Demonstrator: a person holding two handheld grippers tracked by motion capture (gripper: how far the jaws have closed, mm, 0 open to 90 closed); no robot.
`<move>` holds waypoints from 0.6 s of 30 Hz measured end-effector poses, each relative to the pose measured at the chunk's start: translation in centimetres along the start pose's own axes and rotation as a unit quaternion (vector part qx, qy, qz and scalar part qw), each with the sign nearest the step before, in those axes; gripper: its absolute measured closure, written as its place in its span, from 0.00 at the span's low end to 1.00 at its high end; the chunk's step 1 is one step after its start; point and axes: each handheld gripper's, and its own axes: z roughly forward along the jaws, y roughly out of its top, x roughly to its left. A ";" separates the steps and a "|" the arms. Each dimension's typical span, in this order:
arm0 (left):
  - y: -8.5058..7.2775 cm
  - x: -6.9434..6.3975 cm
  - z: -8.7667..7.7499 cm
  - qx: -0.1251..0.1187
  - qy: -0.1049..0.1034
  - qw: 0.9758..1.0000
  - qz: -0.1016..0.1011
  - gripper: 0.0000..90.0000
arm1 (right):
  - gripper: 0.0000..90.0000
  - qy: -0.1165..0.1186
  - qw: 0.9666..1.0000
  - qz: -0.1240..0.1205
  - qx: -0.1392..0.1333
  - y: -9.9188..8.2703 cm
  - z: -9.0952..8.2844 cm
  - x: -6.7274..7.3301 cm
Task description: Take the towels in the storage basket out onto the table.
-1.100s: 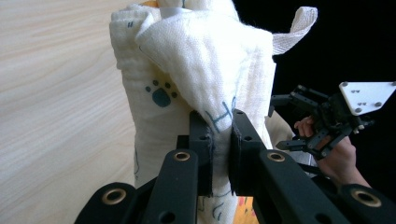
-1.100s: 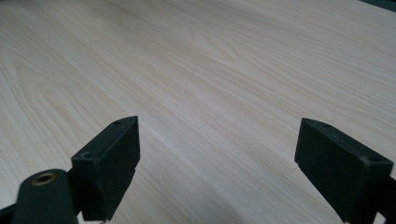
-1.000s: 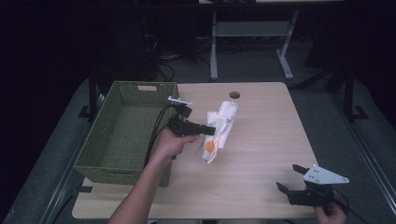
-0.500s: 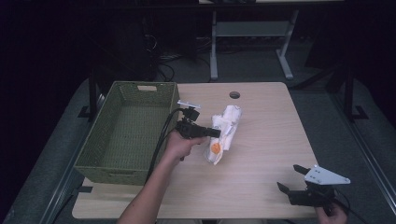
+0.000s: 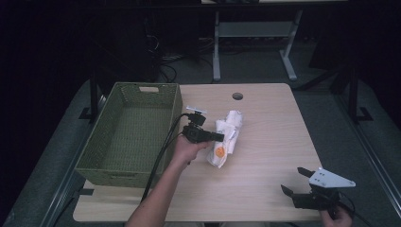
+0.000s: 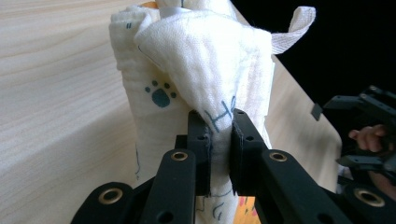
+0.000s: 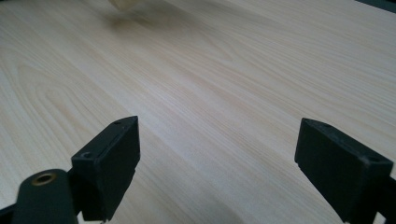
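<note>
Gripping: my left gripper (image 6: 219, 135) has its fingers (image 6: 198, 140) pinched tight on a fold of the white cloth (image 5: 226, 137).
Cloth: bunched on the tabletop (image 5: 269, 142) near its middle, just right of the green woven basket (image 5: 127, 135); a paw print and an orange mark show on it.
Right gripper (image 5: 295, 182): I hold it low at the tabletop's near right corner, well apart from the cloth, fingers (image 7: 109, 163) spread wide and holding nothing.
</note>
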 end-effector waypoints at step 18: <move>-0.1 -0.4 0.4 -0.004 0.022 1.000 0.003 0.79 | 0.15 0.002 1.000 0.000 0.002 0.0 0.0 0.1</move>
